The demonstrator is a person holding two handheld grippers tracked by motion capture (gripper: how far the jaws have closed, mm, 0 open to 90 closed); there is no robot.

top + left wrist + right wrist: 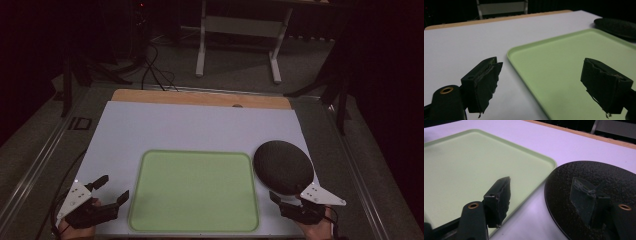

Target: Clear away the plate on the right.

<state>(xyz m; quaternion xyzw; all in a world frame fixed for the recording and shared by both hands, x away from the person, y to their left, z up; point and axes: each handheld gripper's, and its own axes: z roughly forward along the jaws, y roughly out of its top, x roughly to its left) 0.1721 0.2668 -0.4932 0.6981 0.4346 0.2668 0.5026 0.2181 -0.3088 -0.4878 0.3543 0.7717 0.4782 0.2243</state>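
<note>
Where the white sheet (200,125) covers the table, a strip of bare wood (200,98) shows along its far edge, and beyond it the room is dark: grey floor, cables (155,75) trailing across it, and the pale legs of another table frame (240,37) at the back.

On the sheet lie one green tray (195,192) and one black round plate (283,166) (dark and finely speckled), and there are two grippers, one in each hand. The tray sits in the near middle of the sheet; the plate lies just beside its right edge, at the far right corner of the tray, and I cannot tell whether the two touch.

The left gripper (113,190) is held at the sheet's near left corner with its jaws spread wide and nothing between them; in the left gripper view the tray's near left corner lies between and beyond the jaws, one jaw over the white sheet and the other over the tray.

The right gripper (285,199) is held at the plate's near edge, jaws also apart and empty. In the right gripper view one jaw stands over the tray's rim and the other over the plate, so the plate's left edge lies between them.
</note>
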